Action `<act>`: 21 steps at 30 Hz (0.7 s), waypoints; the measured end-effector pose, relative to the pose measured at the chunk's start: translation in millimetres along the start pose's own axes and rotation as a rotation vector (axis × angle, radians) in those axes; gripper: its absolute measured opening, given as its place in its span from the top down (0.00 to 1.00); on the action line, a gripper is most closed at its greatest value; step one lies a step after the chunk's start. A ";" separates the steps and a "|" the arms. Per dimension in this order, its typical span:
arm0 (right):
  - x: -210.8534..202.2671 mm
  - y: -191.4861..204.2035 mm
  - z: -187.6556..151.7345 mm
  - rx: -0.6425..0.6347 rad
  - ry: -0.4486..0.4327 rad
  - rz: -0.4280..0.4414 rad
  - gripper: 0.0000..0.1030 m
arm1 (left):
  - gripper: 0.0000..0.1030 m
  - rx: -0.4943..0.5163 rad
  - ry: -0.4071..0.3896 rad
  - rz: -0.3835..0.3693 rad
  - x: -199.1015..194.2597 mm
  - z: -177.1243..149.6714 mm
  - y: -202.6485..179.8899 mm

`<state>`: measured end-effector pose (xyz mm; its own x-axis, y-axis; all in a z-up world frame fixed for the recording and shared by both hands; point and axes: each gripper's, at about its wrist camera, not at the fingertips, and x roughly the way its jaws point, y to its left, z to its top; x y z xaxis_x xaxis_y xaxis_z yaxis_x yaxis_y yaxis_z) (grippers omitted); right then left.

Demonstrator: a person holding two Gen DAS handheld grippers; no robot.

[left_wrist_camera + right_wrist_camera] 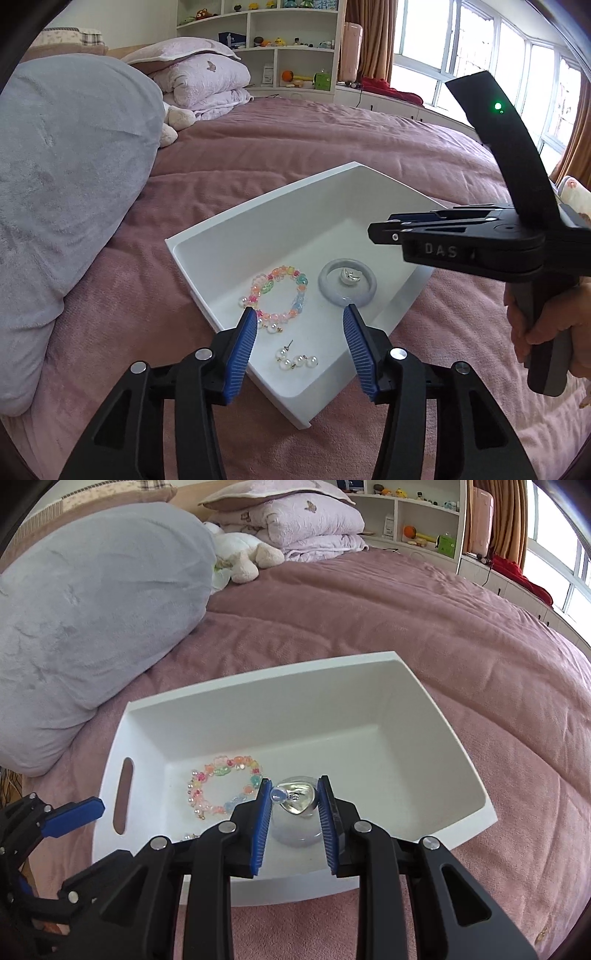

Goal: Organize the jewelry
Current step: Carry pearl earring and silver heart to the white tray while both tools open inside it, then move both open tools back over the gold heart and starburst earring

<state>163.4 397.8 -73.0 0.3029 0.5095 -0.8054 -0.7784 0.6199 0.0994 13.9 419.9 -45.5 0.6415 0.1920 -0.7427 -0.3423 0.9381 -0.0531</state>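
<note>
Holding a silver ring (pixel 295 798), right claw (pixel 294 794) over tray (pixel 258 698).

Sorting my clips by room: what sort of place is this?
A bedroom, most likely: a bed with a pink cover, stacked pillows and a soft toy, plus a shelf of toys by the window.

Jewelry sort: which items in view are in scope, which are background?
Job:
white bin
beaded bracelet
lavender bangle
silver piece inside the bangle
pearl earrings

Lying about:
grey pillow
plush toy
folded quilts
toy shelf
</note>
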 end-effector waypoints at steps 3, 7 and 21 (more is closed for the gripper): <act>1.5 0.6 -4.3 0.002 -0.003 0.004 0.74 | 0.49 -0.015 -0.001 -0.005 0.7 -0.7 2.2; -4.2 -2.8 -6.3 0.030 -0.041 0.007 0.67 | 0.45 -0.036 0.000 -0.007 1.0 -1.7 4.7; -97.4 -32.0 -33.2 0.043 -0.222 -0.067 0.35 | 0.40 -0.012 -0.045 -0.042 -28.9 -12.0 -15.9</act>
<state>140.6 308.6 -17.2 0.4701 0.5824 -0.6631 -0.7301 0.6788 0.0786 -7.4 395.9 -31.2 0.6859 0.1655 -0.7086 -0.3221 0.9422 -0.0917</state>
